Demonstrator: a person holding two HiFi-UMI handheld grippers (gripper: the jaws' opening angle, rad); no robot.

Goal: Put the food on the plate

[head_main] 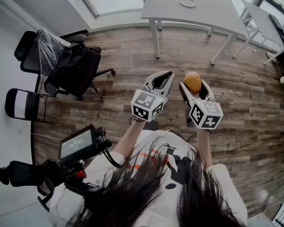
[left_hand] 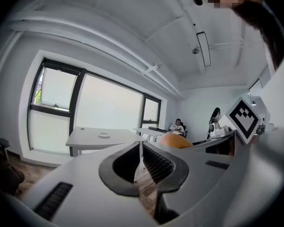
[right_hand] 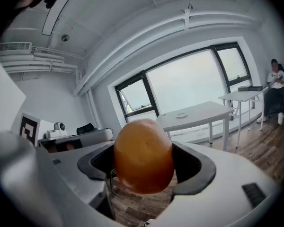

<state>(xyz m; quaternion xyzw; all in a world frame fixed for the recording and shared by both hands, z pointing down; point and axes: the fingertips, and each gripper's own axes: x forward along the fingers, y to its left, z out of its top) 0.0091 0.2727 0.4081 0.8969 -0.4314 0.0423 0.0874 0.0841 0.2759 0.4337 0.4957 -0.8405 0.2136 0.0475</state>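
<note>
My right gripper [head_main: 194, 90] is shut on a round orange piece of food [head_main: 192, 81], held in the air over the wooden floor. In the right gripper view the food [right_hand: 143, 156] fills the space between both dark pads. My left gripper [head_main: 166, 75] hangs just to the left of it, shut, with nothing in it; its tips meet in the left gripper view [left_hand: 141, 146]. A small white plate [head_main: 188, 3] lies on the grey table [head_main: 170, 6] farther ahead. The plate also shows small in the left gripper view [left_hand: 103, 135] and in the right gripper view [right_hand: 181, 115].
Black office chairs [head_main: 71, 63] and a folding chair [head_main: 23, 105] stand to the left. A second table [head_main: 267, 20] stands at the far right. A monitor rig [head_main: 78, 143] hangs at the person's left side. A seated person [right_hand: 276, 86] is across the room.
</note>
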